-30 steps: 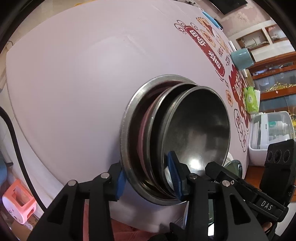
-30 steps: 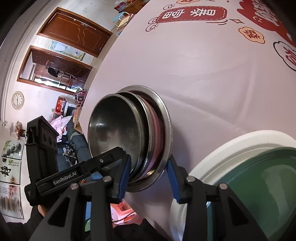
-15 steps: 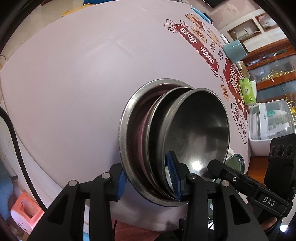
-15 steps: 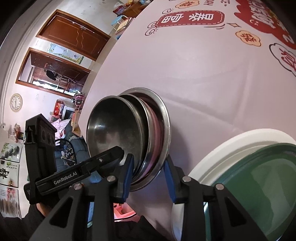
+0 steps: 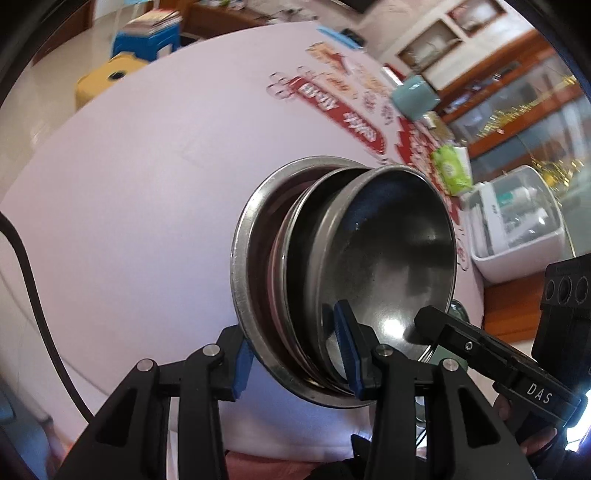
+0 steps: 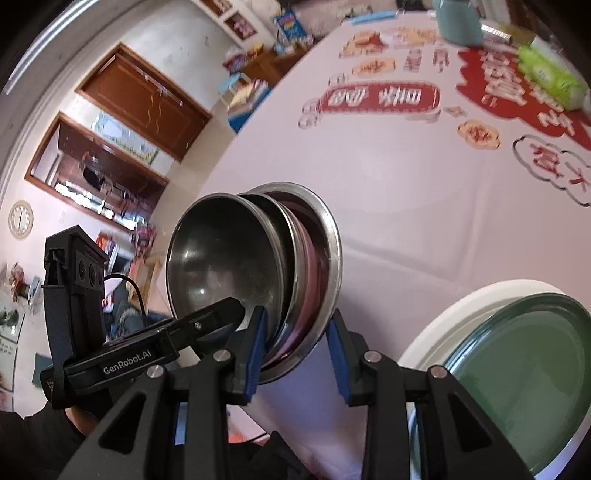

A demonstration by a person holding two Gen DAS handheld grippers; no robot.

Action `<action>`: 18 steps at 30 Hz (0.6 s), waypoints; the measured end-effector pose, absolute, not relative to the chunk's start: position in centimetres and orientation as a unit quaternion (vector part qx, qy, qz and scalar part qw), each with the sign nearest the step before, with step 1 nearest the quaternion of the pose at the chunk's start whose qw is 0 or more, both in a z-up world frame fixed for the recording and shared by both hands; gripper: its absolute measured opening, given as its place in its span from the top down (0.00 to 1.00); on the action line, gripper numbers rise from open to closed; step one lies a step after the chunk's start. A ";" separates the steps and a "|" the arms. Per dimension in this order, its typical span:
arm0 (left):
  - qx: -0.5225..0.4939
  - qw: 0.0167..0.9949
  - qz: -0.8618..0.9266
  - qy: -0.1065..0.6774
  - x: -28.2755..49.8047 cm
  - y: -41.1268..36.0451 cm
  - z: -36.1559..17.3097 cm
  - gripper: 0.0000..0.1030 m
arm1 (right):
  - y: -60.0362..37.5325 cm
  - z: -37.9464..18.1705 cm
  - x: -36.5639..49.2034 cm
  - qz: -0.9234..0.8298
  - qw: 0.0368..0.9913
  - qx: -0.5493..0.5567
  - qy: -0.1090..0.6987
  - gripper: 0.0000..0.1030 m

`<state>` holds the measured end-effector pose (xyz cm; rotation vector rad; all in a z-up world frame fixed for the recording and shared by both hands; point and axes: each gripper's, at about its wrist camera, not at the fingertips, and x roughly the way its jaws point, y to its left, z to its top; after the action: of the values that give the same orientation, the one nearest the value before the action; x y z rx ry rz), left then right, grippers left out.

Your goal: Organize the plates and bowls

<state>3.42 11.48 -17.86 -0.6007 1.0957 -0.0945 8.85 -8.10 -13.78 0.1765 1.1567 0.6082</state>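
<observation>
A nested stack of steel plates and bowls [image 5: 369,266] with a pink dish inside it is held up over the pale tablecloth [image 5: 147,166], seen edge-on. My left gripper [image 5: 295,354] is shut on the stack's near rim, blue pads on either side. My right gripper [image 6: 295,343] is shut on the opposite rim of the same stack [image 6: 258,273]. Each gripper shows in the other's view, the right one in the left wrist view [image 5: 498,362] and the left one in the right wrist view [image 6: 147,350]. A green plate [image 6: 517,376] lies in a white plate [image 6: 461,302] at lower right.
A teal mug [image 5: 413,96] [image 6: 458,18], a green wipes pack [image 5: 450,170] [image 6: 550,77] and a white storage box [image 5: 517,225] stand at the table's far side. A yellow stool [image 5: 107,77] and a blue stool [image 5: 147,40] stand on the floor beyond. A black cable [image 5: 37,295] hangs at left.
Both grippers have lifted the stack higher and tilted back, so more of the table's far side and the room shows. The grip on the stack is unchanged.
</observation>
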 end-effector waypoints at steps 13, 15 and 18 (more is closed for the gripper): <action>-0.209 0.827 -0.169 0.494 3.8 11.2 -14.7 0.61 | -9.1 -10.8 2.5 0.193 0.869 0.126 0.439 0.69; -0.198 0.827 -0.183 0.494 3.9 10.6 -14.2 0.61 | -9.4 -10.6 1.7 0.177 0.876 0.134 0.427 0.69; -0.176 0.826 -0.212 0.492 4.0 9.4 -13.6 0.61 | -10.2 -10.4 0.4 0.151 0.888 0.148 0.409 0.69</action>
<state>3.99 9.43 -13.63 -0.3744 1.0463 -0.4496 0.40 -10.20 -10.40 0.3072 0.8505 0.3142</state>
